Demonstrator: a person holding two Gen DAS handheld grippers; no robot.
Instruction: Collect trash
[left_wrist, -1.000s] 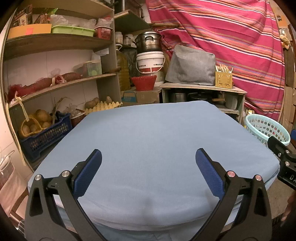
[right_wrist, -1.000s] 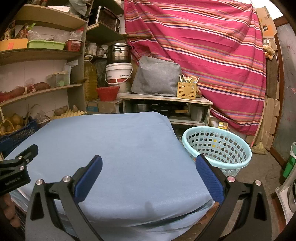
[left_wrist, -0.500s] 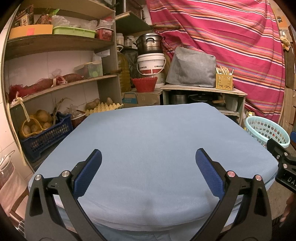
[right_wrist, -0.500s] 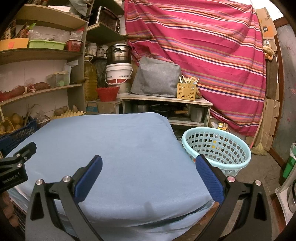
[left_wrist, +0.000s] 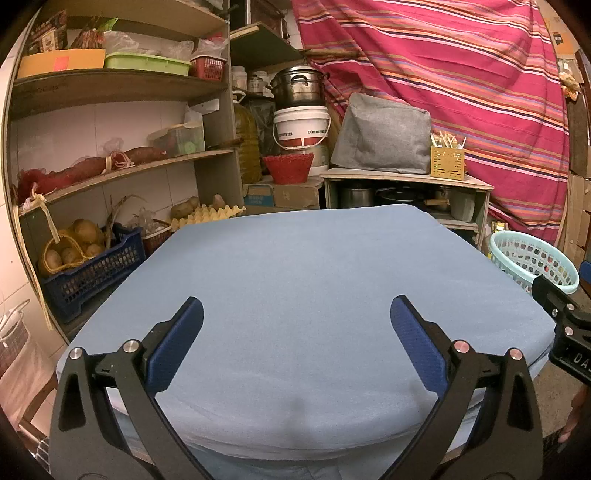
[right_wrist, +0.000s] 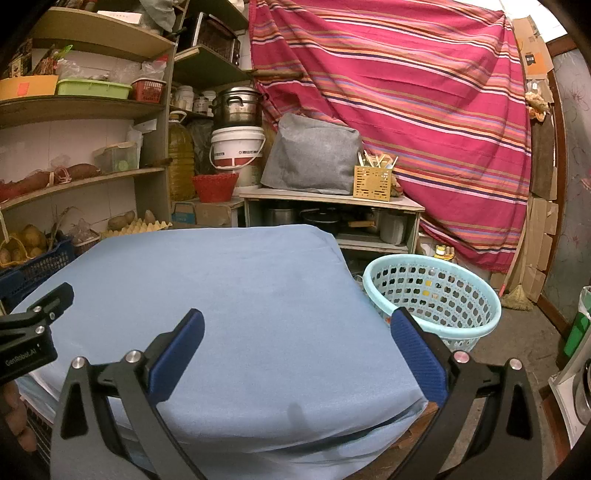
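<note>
1. The left gripper (left_wrist: 295, 325) hangs over the near edge of the table (left_wrist: 314, 266), jaws spread wide, nothing between them.
2. The right gripper (right_wrist: 295, 328) hangs over the table's near right corner, equally wide apart and empty.
3. No trash shows on the blue cloth in either view; where it lies I cannot tell, so its weight, stiffness and best hold cannot be judged either.
4. The pale green basket (right_wrist: 476, 328) stands on the floor just beside the table's right edge; it probably serves as the bin. A few small scraps seem to lie inside, too small to name.
5. On the shelves at the left, a blue crate (left_wrist: 92, 273) holds potatoes.
</note>
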